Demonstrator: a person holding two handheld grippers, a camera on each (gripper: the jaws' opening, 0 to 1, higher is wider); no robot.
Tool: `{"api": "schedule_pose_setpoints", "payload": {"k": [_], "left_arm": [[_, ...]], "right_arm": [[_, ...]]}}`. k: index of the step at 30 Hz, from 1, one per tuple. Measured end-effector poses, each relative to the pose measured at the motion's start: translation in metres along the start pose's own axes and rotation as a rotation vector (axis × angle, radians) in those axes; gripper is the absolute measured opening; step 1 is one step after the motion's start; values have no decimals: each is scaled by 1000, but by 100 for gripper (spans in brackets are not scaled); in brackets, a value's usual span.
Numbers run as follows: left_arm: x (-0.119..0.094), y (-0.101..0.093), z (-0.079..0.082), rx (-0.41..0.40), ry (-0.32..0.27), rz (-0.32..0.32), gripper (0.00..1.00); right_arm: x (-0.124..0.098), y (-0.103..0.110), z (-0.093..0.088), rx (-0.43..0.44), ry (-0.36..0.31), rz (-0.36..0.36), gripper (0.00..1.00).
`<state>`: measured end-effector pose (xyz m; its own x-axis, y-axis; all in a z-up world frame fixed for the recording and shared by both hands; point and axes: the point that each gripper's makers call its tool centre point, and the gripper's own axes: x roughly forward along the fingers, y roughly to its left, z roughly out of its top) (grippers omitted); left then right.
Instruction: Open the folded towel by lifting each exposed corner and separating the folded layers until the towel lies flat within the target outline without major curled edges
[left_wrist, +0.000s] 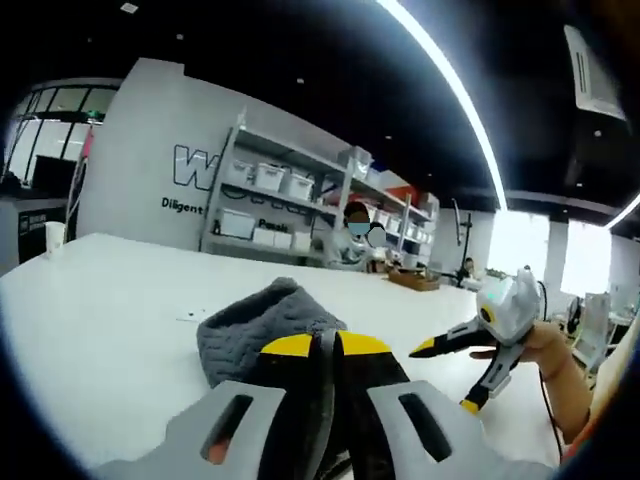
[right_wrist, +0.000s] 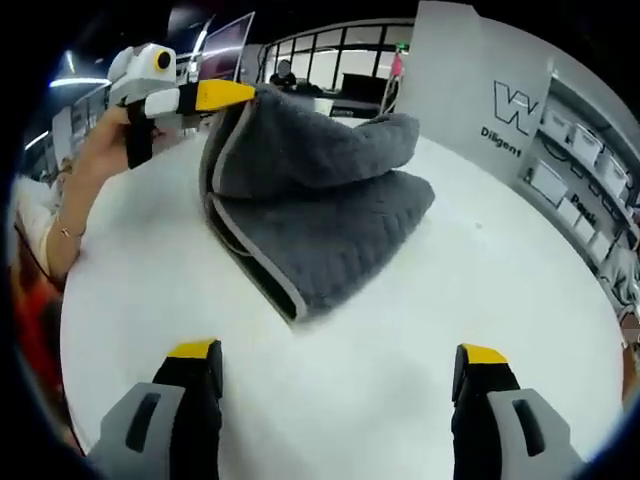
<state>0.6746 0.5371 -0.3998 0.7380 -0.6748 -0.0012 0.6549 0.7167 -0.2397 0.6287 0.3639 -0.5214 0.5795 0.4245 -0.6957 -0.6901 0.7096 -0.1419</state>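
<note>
1. In the left gripper view, the left gripper (left_wrist: 325, 345) has its two yellow-tipped jaws pressed together, with the edge of the grey towel (left_wrist: 262, 325) caught between them.
2. In the right gripper view the same left gripper (right_wrist: 232, 94) comes in from the upper left. A person's hand (right_wrist: 108, 148) holds it, and its yellow tip pinches the top layer of the towel (right_wrist: 320, 205) at a corner and holds this layer up off the rest.
3. The towel is folded in several layers. It lies on the white table (right_wrist: 470, 290), toward the far side from the right gripper, and its light border runs along the near left edge of the fold.
4. The raised layer makes a loose hump above the lower layers, which lie flat on the table.
5. The right gripper (right_wrist: 340, 365) has its jaws wide apart with nothing between them. It hovers above the bare table, near the towel but not touching it.
6. In the left gripper view the right gripper (left_wrist: 452, 372) shows at the right side, also spread open, held by a hand (left_wrist: 545, 350) just beside the towel.
7. Far behind the table there is a grey wall (left_wrist: 150, 150) with letters and metal shelves (left_wrist: 290, 200) with white boxes.
8. A person (left_wrist: 352, 240) sits far away in front of the shelves.
</note>
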Motion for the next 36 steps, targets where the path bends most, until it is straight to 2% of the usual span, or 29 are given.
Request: {"api": "schedule_pose_setpoints", "payload": {"k": [6, 11, 17, 26, 36], "left_arm": [[-11, 15, 0, -36, -22, 54, 5], [-24, 35, -1, -85, -59, 129, 5], [-41, 57, -8, -112, -70, 217, 5], [-63, 85, -31, -131, -29, 322, 6], [-83, 109, -54, -131, 38, 393, 6]], "right_arm": [[0, 0, -1, -1, 4, -3, 96], [1, 1, -2, -5, 9, 0, 96], [2, 1, -3, -6, 13, -1, 96], [4, 3, -4, -8, 21, 6, 96], [7, 3, -7, -6, 35, 12, 96]]}}
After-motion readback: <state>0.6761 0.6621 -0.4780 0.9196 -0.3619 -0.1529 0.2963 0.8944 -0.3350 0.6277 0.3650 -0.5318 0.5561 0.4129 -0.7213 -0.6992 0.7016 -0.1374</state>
